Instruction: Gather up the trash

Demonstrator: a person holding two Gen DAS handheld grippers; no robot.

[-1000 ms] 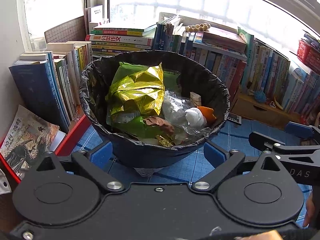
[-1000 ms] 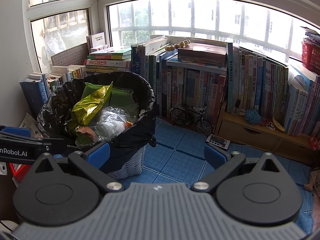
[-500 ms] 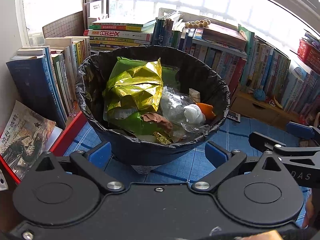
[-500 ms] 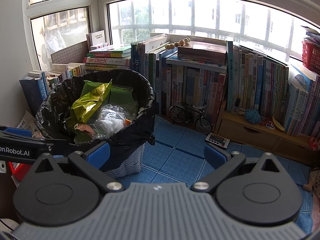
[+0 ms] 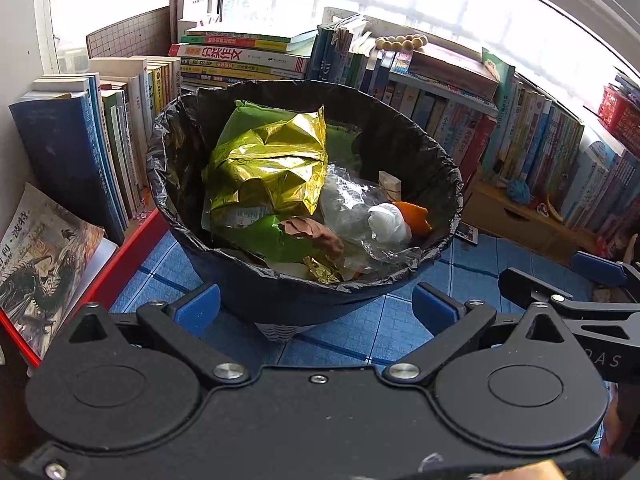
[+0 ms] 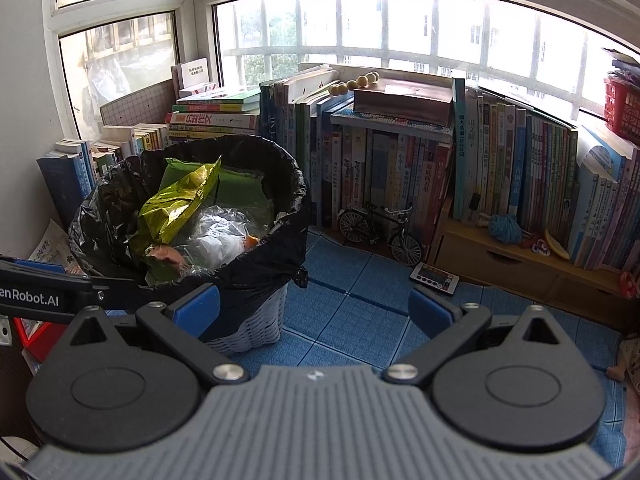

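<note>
**One full bin, two empty grippers**

The left gripper [image 5: 316,306] hangs close in front of the bin, and its two blue fingers [image 5: 198,308] are spread wide with nothing between them. The right gripper [image 6: 314,306] is off to the side, and its two blue fingers [image 6: 430,314] are spread wide too, holding nothing.

There is one trash bin [image 5: 280,300], a white woven basket [image 6: 256,320] with one black bag [image 6: 276,256] pulled over its rim. It stands on the blue tiled floor [image 6: 352,312], just past the left gripper. The bin is full of trash. On top sits one shiny gold wrapper [image 5: 272,168], with green wrappers [image 5: 260,236] under and behind it. Next to it are crumpled clear plastic [image 5: 348,204], one white ball of paper [image 5: 388,222], one orange bit [image 5: 416,216] and one brown scrap [image 5: 316,234].

Left of the bin stand books [image 5: 80,152], and a magazine [image 5: 36,260] leans by a red edge. Right of the bin, on the floor, are one small toy bicycle [image 6: 380,228] and one small remote [image 6: 434,278], well apart from the bin. Behind them runs a long row of books [image 6: 460,168], with a string of pale beads [image 6: 354,82] on top and one blue ball of yarn [image 6: 506,228] on a wooden drawer box. One red basket [image 6: 622,108] sits far right by the windows
</note>
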